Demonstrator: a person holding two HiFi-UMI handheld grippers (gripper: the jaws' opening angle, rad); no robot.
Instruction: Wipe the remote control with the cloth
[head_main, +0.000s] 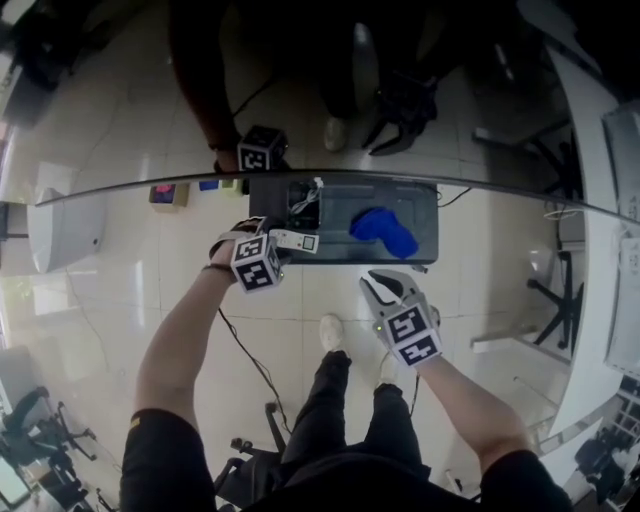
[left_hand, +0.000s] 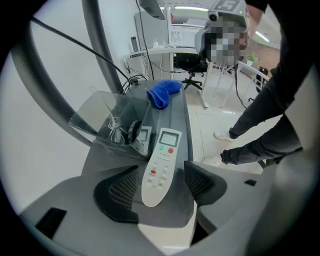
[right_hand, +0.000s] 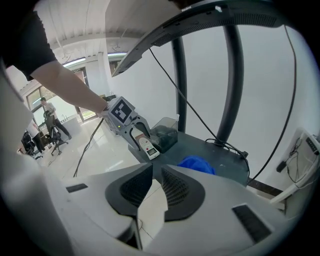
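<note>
A white remote control (left_hand: 160, 165) lies face up on the dark table (head_main: 420, 200), near its left front edge. My left gripper (left_hand: 161, 187) stands open around the remote's near end, both pads clear of its sides; the right gripper view shows this gripper (right_hand: 131, 125) over the remote (right_hand: 148, 148). The blue cloth (head_main: 383, 230) sits bunched on the table's middle, farther back in the left gripper view (left_hand: 161, 93). My right gripper (right_hand: 153, 182) hovers off the table's front edge (head_main: 385, 285), its pads only a narrow gap apart with nothing between them.
A clear plastic box (left_hand: 107, 122) with cables stands at the table's left, beside the remote. A dark pole (left_hand: 105, 55) and cables rise behind it. Another person stands beyond the table (left_hand: 270, 115), holding a marker cube (head_main: 262, 147). Office chairs stand on the tiled floor.
</note>
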